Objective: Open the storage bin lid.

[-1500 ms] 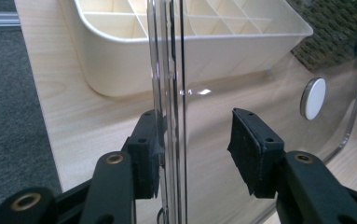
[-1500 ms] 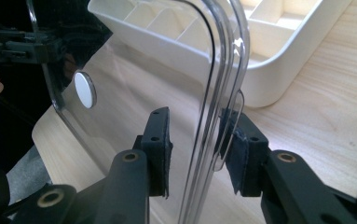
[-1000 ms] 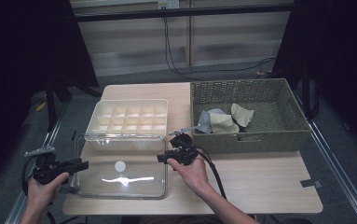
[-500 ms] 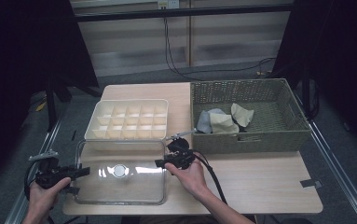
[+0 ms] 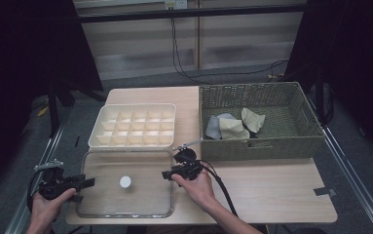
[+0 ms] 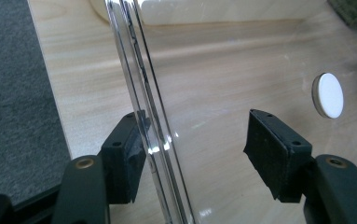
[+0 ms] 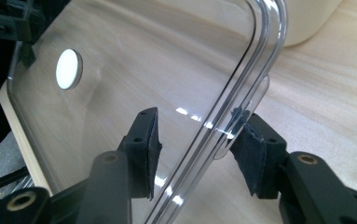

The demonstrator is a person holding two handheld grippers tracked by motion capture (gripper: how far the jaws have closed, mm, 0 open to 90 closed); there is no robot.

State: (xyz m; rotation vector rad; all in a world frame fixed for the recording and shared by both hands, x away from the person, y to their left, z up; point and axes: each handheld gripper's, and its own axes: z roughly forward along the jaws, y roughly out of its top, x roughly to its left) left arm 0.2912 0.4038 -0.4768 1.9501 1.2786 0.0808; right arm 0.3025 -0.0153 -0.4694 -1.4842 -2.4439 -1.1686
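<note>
Release is judged near: the clear rectangular plastic lid point(image 5: 125, 183) has been lowered flat onto the table point(image 5: 271, 185), both tools, left point(image 5: 79, 183) and right point(image 5: 167, 174), spread astride its rims.

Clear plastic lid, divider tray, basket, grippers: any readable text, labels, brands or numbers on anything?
None readable.
Clear plastic lid: no print; its round white disc is blank.
Cream compartment tray: no marking visible.
Green woven basket and the folded cloths in it: no tags visible.
Left gripper and right gripper: black jaws carry screws, no lettering.
</note>
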